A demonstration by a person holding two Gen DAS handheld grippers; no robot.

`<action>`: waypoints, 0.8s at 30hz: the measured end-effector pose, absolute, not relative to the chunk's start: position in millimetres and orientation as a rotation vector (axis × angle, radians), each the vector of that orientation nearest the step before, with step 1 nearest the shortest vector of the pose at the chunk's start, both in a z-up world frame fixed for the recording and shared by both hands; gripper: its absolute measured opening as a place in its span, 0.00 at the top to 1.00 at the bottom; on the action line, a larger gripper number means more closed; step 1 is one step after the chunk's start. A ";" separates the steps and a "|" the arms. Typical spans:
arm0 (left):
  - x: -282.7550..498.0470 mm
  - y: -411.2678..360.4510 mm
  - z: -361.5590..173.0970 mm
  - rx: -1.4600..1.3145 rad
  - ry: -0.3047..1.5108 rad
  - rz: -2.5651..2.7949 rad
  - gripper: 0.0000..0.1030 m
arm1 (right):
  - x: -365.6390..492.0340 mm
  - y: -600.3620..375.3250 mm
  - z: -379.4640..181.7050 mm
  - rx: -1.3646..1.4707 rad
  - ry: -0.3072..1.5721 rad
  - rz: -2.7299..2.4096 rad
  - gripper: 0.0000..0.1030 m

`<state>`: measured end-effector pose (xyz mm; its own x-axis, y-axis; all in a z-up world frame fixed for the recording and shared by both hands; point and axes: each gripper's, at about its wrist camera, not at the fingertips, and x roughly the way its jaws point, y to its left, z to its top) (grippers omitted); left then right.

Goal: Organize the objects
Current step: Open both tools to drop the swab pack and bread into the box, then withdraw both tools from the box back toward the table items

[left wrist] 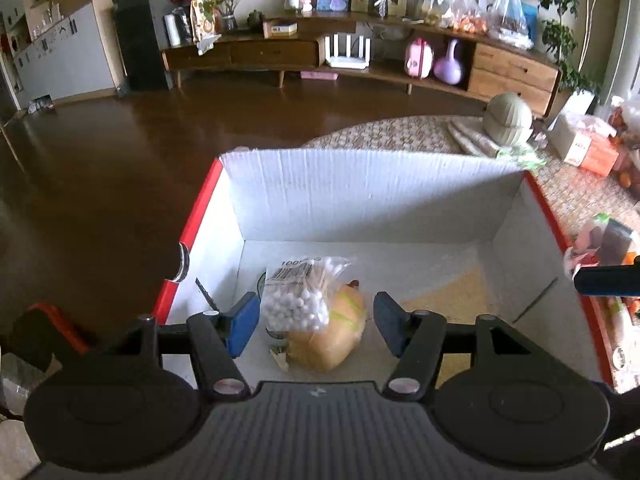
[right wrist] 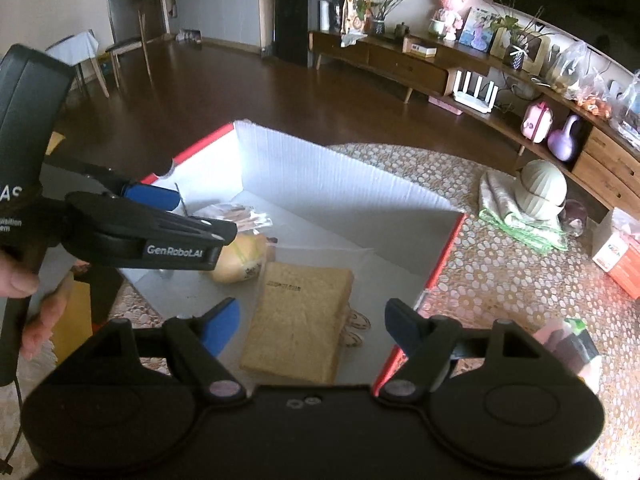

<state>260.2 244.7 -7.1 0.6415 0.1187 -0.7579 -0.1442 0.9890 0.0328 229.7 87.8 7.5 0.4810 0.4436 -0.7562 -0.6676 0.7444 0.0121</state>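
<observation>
A white cardboard box with red edges (left wrist: 360,196) stands on the table; it also shows in the right wrist view (right wrist: 340,176). Inside lie a bag of cotton swabs (left wrist: 298,296) on a wrapped bun (left wrist: 332,336), which also shows in the right wrist view (right wrist: 240,258), and a bagged slice of bread (right wrist: 300,320). My left gripper (left wrist: 316,322) is open above the swabs and bun, touching neither. My right gripper (right wrist: 312,320) is open above the bread slice, empty. The left gripper (right wrist: 168,220) also shows at the left in the right wrist view.
The table has a patterned cloth (right wrist: 500,280). On it stand a green ribbed pot (right wrist: 540,194) on folded cloths, an orange-white carton (right wrist: 620,256) and a small packet (right wrist: 572,340) right of the box. A wooden sideboard (left wrist: 360,52) stands across the floor.
</observation>
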 end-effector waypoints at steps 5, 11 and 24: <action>242.9 235.1 13.1 -0.035 0.817 0.140 0.40 | 216.1 74.7 22.2 -0.287 0.799 0.693 0.23; 221.1 222.5 30.5 -0.042 0.780 0.124 0.40 | 197.3 58.4 37.4 -0.266 0.768 0.703 0.23; 173.4 175.8 52.9 -0.051 0.712 0.056 0.30 | 160.2 0.5 55.9 -0.187 0.715 0.721 0.22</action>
<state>173.4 175.8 52.9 0.7554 0.0336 -0.6543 -0.0685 0.9973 -0.0278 160.2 0.5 55.9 0.5288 0.5380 -0.6565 -0.6605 0.7466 0.0799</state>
